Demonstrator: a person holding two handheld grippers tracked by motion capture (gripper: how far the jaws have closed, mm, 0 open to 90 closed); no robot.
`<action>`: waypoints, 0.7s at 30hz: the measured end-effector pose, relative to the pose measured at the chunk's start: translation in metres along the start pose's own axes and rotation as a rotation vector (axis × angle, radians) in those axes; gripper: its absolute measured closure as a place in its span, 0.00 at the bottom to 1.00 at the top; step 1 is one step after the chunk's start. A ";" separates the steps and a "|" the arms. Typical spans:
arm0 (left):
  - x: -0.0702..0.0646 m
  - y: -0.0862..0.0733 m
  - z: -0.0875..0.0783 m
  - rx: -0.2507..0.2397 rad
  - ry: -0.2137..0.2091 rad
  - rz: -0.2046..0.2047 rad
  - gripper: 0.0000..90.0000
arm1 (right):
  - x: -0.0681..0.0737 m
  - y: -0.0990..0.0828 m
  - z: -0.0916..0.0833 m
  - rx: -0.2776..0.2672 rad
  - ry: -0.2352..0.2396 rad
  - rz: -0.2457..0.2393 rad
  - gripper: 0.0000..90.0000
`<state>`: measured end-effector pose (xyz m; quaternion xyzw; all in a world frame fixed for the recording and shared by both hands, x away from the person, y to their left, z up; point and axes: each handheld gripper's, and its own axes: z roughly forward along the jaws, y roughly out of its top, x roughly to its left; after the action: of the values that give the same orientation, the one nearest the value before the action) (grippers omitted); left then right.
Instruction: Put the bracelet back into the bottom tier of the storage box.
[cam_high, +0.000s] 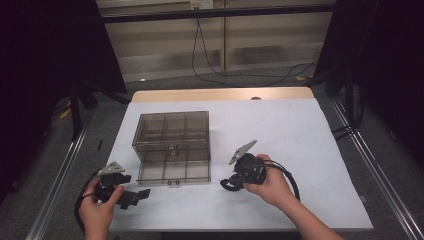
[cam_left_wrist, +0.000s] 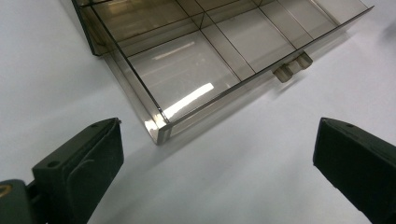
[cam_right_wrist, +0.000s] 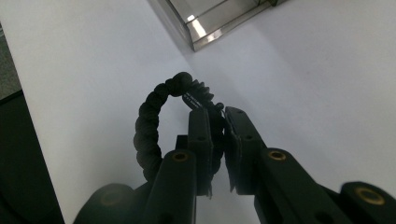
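**Right gripper clamps a black hair tie beside the open drawer box**

The right gripper (cam_right_wrist: 218, 122) has its jaws drawn together on a black twisted hair tie (cam_right_wrist: 148, 122), pinching one side of the loop so the rest arcs up and to the left of the jaws. In the high view the right gripper (cam_high: 231, 184) is held in the person's right hand (cam_high: 270, 185), tilted toward the left, and the hair tie (cam_high: 227, 185) hangs at its tip just above the white tabletop (cam_high: 300, 145), near the front right corner of the drawer.

The left gripper (cam_left_wrist: 215, 154) has its jaws standing wide apart with nothing between them, only bare tabletop. It is held low in the left hand (cam_high: 100, 205) at the near left corner of the tabletop, pointing toward the drawer.

The smoky clear organiser box (cam_high: 172, 131) stands left of centre. Its lower drawer (cam_high: 175, 172) is pulled out toward the person, showing divided compartments, with a small handle (cam_left_wrist: 293, 66) on its front wall.
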<state>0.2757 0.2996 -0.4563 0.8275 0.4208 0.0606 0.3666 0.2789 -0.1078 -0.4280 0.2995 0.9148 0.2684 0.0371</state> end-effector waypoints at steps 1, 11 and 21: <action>0.000 0.000 0.000 -0.002 0.002 -0.002 0.02 | 0.000 0.002 0.000 -0.001 -0.001 0.002 0.90; -0.001 0.000 0.000 0.002 -0.012 -0.006 0.02 | 0.000 0.013 0.000 -0.009 -0.001 0.005 0.90; -0.001 0.001 0.001 0.001 -0.018 -0.010 0.02 | 0.003 0.021 0.003 -0.001 0.009 -0.004 0.90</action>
<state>0.2755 0.2981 -0.4561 0.8261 0.4216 0.0513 0.3703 0.2886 -0.0904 -0.4192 0.2963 0.9155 0.2700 0.0338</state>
